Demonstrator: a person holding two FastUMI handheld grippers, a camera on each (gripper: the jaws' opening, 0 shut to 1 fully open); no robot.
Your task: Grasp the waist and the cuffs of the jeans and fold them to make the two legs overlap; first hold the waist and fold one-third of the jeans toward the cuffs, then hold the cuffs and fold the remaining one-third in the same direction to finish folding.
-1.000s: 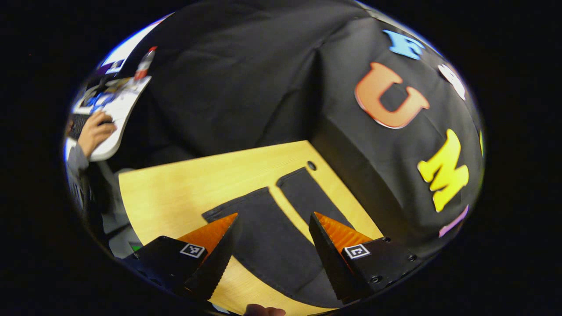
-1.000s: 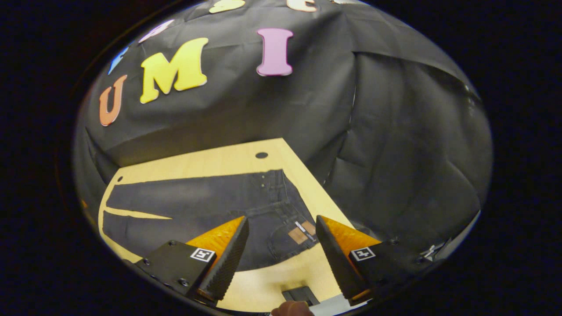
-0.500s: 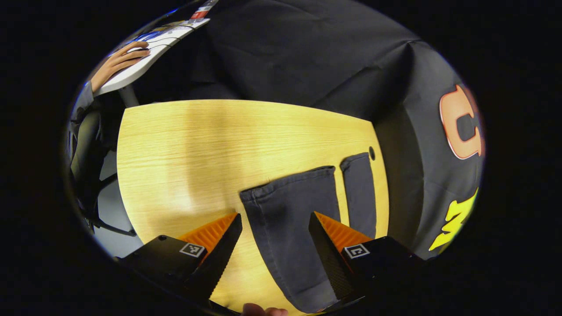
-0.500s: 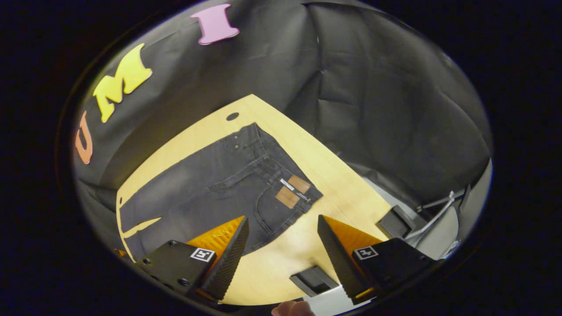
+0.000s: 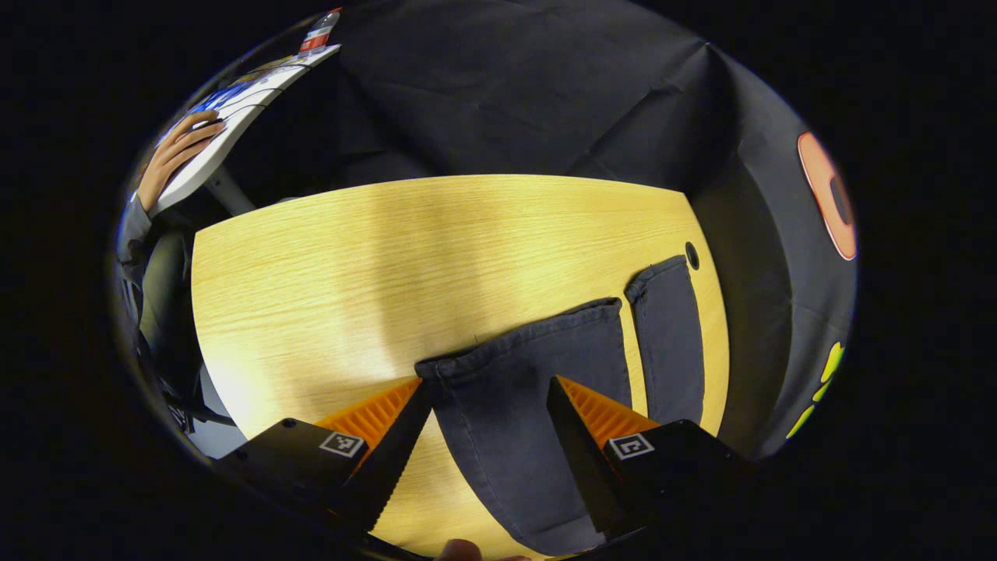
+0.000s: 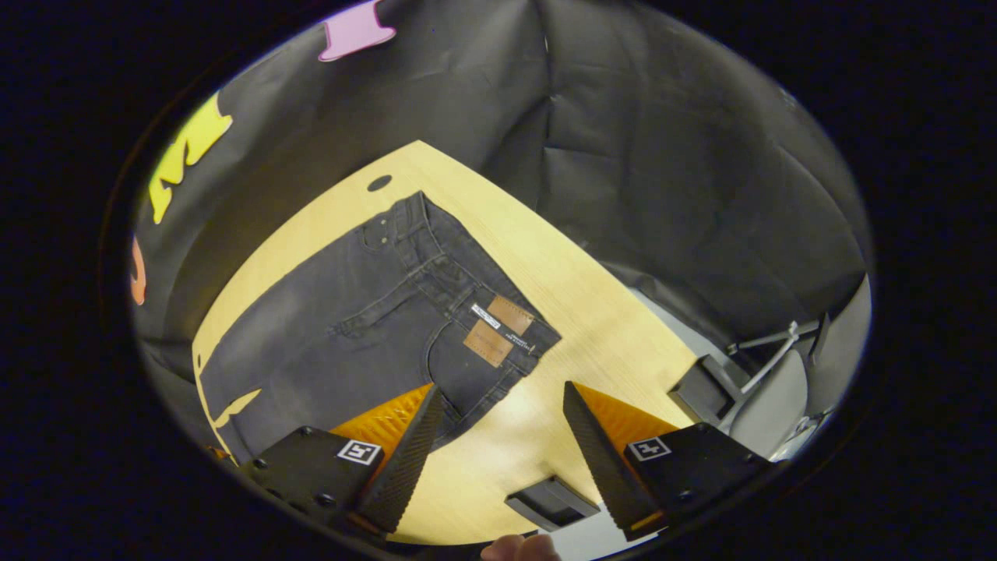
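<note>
Dark grey jeans (image 6: 366,312) lie flat on a light wooden table (image 5: 350,257), the two legs spread apart. In the left gripper view the near leg's cuff (image 5: 522,335) and the far leg's cuff (image 5: 662,276) point away from me. My left gripper (image 5: 487,436) hovers open over the near leg, just behind its cuff. In the right gripper view the waist (image 6: 498,312) with two brown patches faces right. My right gripper (image 6: 498,444) hangs open above the bare table next to the waist's near corner, holding nothing.
A cable hole (image 5: 692,255) sits beside the far cuff, and another hole (image 6: 379,183) beyond the waist. A small black box (image 6: 551,502) lies at the table's near edge. A person's hand (image 5: 179,144) rests on a white desk to the left. Chair frames (image 6: 771,366) stand right.
The left gripper view has swung left and closed in on the near cuff. The right gripper view has turned right, so the waist now lies ahead and left. Both grippers stayed open.
</note>
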